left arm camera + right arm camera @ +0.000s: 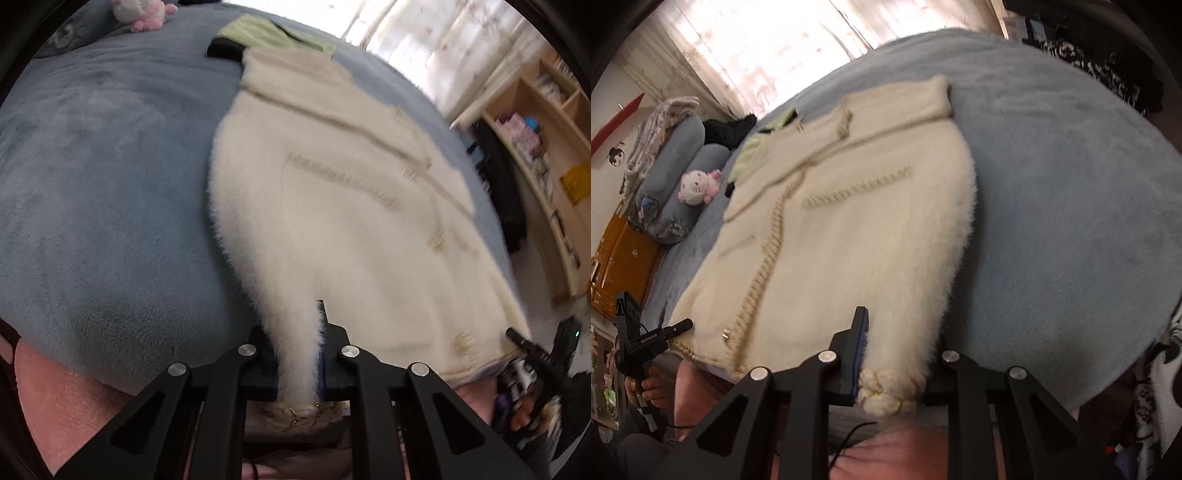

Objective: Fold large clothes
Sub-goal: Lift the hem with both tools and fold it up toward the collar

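A fluffy cream cardigan (332, 206) with beige braided trim lies spread on a blue-grey plush bed; it also shows in the right wrist view (849, 229). My left gripper (297, 354) is shut on the cardigan's near left hem corner, fabric bunched between the jaws. My right gripper (897, 354) is shut on the near right hem corner, with the braided hem (886, 391) hanging below the jaws. The right gripper's body (535, 354) shows at the left view's right edge, and the left gripper's body (646, 343) at the right view's left edge.
The bed (92, 184) fills most of both views. A green and black garment (258, 37) lies beyond the cardigan's far end. A pink and white plush toy (698, 186) and pillows (672, 162) are at the head. Shelves (546, 147) stand beside the bed.
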